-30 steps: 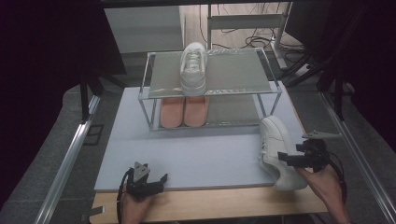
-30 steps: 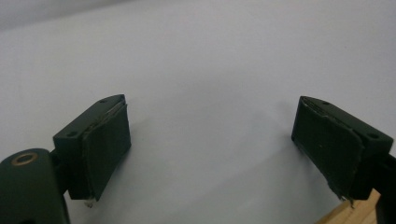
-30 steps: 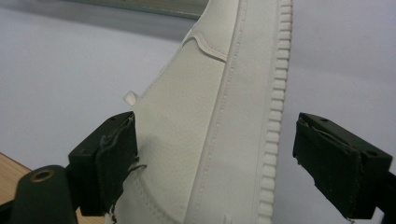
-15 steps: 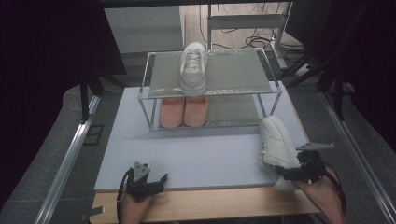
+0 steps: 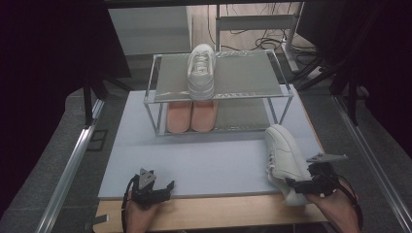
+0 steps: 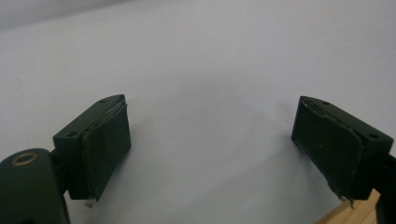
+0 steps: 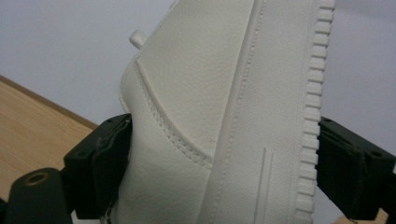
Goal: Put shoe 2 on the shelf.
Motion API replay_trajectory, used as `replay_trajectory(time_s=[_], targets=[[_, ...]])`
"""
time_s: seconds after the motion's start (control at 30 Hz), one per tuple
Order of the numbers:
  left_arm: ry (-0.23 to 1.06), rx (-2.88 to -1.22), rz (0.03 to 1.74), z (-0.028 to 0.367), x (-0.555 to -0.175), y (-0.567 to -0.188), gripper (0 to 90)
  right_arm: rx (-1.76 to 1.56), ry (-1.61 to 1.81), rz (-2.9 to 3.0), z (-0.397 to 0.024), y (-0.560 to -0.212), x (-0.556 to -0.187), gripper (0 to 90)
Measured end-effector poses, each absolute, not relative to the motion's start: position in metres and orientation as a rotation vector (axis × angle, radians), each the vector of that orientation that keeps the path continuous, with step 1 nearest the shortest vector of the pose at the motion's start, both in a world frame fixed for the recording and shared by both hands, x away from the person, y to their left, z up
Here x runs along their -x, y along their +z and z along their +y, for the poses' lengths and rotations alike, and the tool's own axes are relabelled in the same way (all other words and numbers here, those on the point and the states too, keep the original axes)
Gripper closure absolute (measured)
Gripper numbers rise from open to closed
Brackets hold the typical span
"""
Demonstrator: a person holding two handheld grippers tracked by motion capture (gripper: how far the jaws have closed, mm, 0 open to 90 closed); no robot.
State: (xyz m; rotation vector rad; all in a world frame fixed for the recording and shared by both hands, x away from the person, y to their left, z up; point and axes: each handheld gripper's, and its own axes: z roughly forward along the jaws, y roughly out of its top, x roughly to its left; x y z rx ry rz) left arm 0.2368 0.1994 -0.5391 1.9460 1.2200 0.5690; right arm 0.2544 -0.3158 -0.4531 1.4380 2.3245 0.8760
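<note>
Right gripper: clamping heel of white sneaker, jaws just closing further.
Left gripper: resting on mat, jaws spread, gripping nothing.

A broad bare stretch of the tabletop is left open between the shoe rack at the back and the near edge. On the right, that stretch is narrowed by the white shoe lying toward the near right corner. The rack's upper shelf is blocked at its middle by a second white shoe, with free mesh left either side. The lower shelf is taken up left of centre by the pink pair.
</note>
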Motion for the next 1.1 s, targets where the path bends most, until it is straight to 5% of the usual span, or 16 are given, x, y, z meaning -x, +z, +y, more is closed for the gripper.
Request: replay_trajectory(time_s=[0.23, 0.4, 0.8, 1.1], targets=[[0.569, -1.946, 1.220, 0.199, -0.237, -0.539, 11.5, -1.489, 0.908, 2.361, -0.320, -0.450, -0.258, 8.8], [0.569, -1.946, 1.220, 0.199, -0.237, -0.539, 11.6, -1.440, 0.952, 2.304, -0.324, -0.432, -0.254, 17.5], [0.569, -1.946, 1.220, 0.199, -0.237, -0.539, 11.5, -1.295, 0.961, 2.302, -0.318, -0.416, -0.247, 83.7], [0.569, -1.946, 1.220, 0.199, -0.237, -0.539, 11.6, -1.332, 0.935, 2.273, -0.325, -0.422, -0.249, 89.7]])
